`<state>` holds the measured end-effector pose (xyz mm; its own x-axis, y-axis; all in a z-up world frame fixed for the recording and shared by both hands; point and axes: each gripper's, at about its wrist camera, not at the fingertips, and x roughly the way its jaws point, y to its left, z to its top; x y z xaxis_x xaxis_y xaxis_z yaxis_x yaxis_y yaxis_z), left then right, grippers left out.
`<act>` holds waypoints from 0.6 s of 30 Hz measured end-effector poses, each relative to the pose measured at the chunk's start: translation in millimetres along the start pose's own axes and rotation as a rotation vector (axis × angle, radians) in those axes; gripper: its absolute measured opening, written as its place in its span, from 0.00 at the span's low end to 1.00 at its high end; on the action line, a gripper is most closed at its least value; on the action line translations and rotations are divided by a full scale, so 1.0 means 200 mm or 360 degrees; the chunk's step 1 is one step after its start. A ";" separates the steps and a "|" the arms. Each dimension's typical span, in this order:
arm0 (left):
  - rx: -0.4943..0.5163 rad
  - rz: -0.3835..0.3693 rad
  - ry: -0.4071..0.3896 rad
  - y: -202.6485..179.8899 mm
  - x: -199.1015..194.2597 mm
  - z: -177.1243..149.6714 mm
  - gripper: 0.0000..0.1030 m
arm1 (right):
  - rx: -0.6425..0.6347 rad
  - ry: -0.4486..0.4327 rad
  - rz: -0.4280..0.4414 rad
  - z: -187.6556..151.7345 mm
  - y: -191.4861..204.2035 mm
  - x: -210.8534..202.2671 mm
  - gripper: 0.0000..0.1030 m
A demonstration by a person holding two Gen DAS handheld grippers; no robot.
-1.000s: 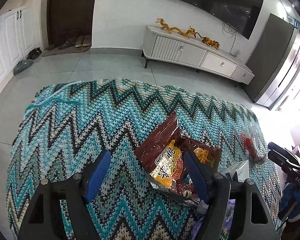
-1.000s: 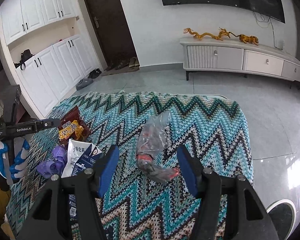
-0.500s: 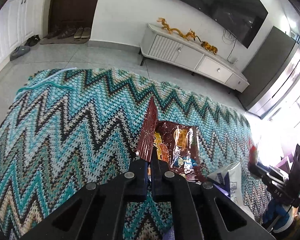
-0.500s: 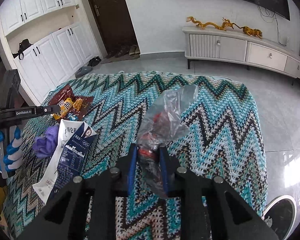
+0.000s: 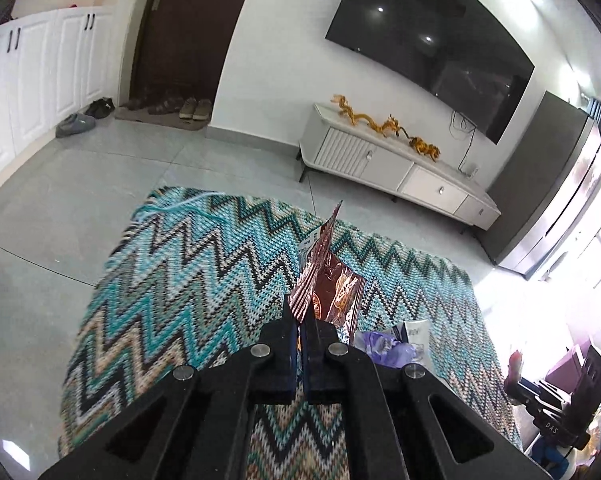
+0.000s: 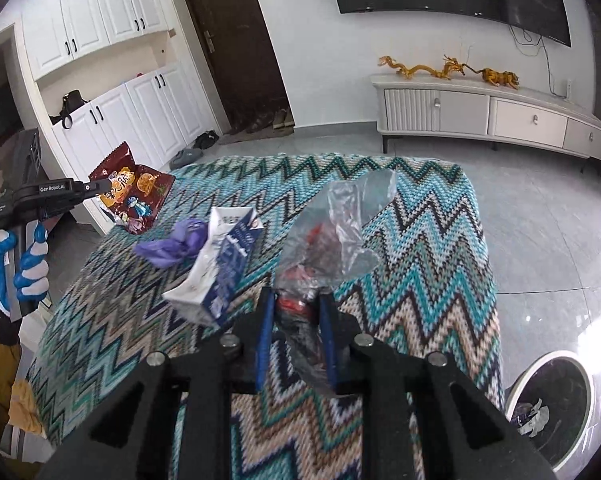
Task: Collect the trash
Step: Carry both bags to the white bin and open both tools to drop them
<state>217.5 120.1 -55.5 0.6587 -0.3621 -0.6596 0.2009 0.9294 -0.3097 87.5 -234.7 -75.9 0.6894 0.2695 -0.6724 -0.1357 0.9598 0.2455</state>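
Observation:
My left gripper (image 5: 299,312) is shut on a brown foil snack bag (image 5: 336,284) and holds it up above the zigzag blanket (image 5: 188,280). The same bag (image 6: 134,196) hangs from that gripper (image 6: 100,186) at the left of the right wrist view. My right gripper (image 6: 296,300) is shut on a clear plastic bag (image 6: 340,236) with red bits inside, lifted off the blanket (image 6: 420,248). A white and blue carton (image 6: 220,264) and a crumpled purple glove (image 6: 172,244) lie on the blanket between the two grippers.
A white round bin (image 6: 552,396) with some trash in it stands on the floor at the lower right. A white TV cabinet (image 6: 488,116) runs along the far wall. Grey tiled floor surrounds the blanket-covered surface. The right gripper (image 5: 556,400) shows at the left wrist view's right edge.
Both grippers have risen with their loads. The snack bag and the clear plastic bag were near the blanket half a second ago and now hang above it.

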 end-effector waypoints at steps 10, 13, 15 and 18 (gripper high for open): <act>0.0074 0.0044 -0.0062 -0.08 -0.36 -0.10 0.02 | 0.0023 -0.0064 0.0016 -0.15 -0.01 -0.31 0.20; 0.0104 0.0034 -0.0045 -0.15 -0.41 -0.13 0.02 | 0.0060 -0.0087 -0.0003 -0.20 -0.06 -0.39 0.20; 0.0133 0.0021 -0.0034 -0.21 -0.43 -0.15 0.02 | 0.0075 -0.0106 -0.0021 -0.23 -0.10 -0.44 0.20; 0.0192 -0.0009 -0.0017 -0.35 -0.45 -0.19 0.02 | 0.0109 -0.0142 -0.0047 -0.28 -0.17 -0.53 0.20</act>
<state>115.9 85.0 -0.3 0.6647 -0.3672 -0.6506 0.2901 0.9294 -0.2281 -21.5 -292.3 -52.1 0.7534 0.2299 -0.6160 -0.0674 0.9590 0.2754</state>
